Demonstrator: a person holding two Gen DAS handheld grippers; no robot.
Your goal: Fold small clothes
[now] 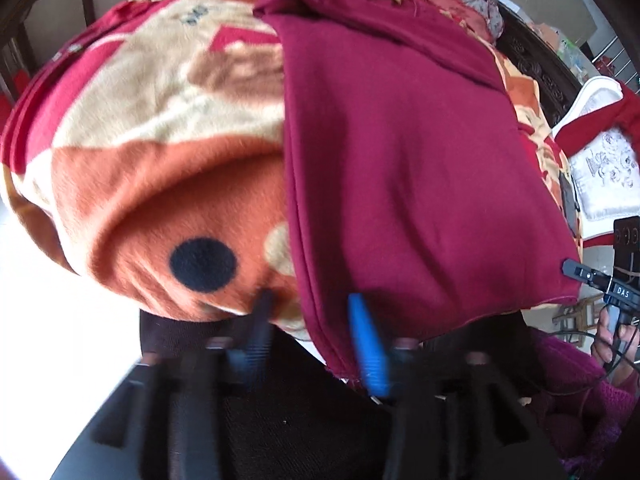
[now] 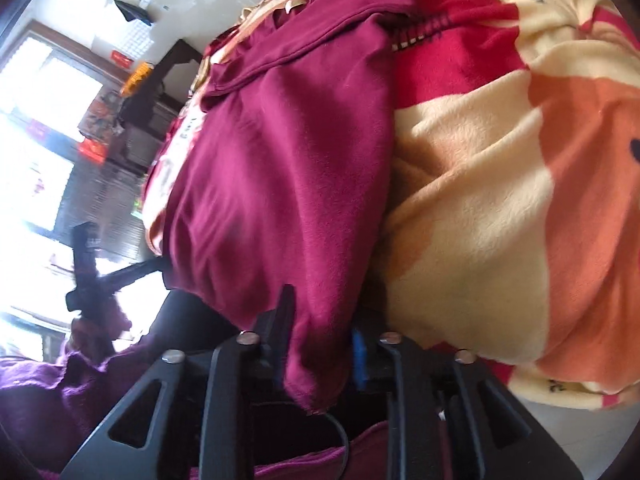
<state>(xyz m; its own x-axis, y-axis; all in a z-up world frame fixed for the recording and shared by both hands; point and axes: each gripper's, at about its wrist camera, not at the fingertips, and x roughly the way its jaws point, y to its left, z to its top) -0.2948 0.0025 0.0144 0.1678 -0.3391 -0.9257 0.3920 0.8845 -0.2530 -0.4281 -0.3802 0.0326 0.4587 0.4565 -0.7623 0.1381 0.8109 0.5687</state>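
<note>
Blanket [image 1: 132,168]: orange, cream and red fleece with a black dot, filling the left half of the left wrist view.
Garment [image 1: 400,160]: maroon top, folded lengthwise, lying on the blanket from upper centre down to the bottom edge, its hem hanging over the near side.
Left gripper [image 1: 316,344]: lower centre, jaws apart, blurred; the blue finger lies on the garment's lower left corner, the dark finger on the blanket.
Right gripper [image 2: 320,340]: lower centre, clenched on the garment's hanging corner.
</note>
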